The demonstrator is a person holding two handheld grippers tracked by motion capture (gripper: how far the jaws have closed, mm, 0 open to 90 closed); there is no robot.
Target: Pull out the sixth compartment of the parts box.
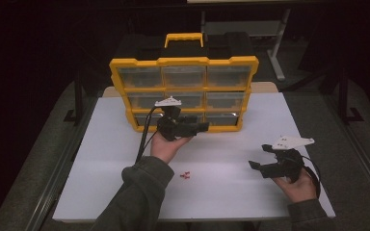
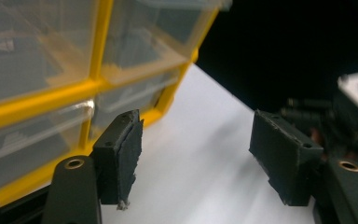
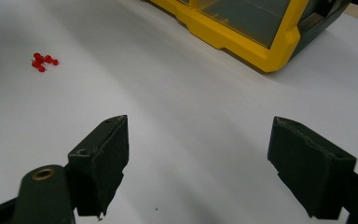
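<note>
A yellow-framed plastic organiser case (image 1: 183, 94) stands upright on its edge at the far middle of the white tabletop (image 1: 231, 159). Its front is a grid of clear, glossy rectangular drawers set in thick yellow bars, with a yellow carry handle (image 1: 183, 38) on top and a black back shell.

The left gripper (image 1: 200, 126) hovers just in front of the case's bottom row of drawers. Its fingers (image 2: 121, 158) are flat black blocks with a matt, slightly frayed rubbery face; they stand apart with nothing between them, one close beside the lower drawers.

The right gripper (image 1: 256, 165) is held well apart, near the tabletop's right side, its black fingers (image 3: 102, 158) spread wide over bare smooth white surface, grasping nothing.

A small cluster of red round-headed push pins (image 1: 185, 174) lies on the tabletop between the two hands, nearer the person's edge.
</note>
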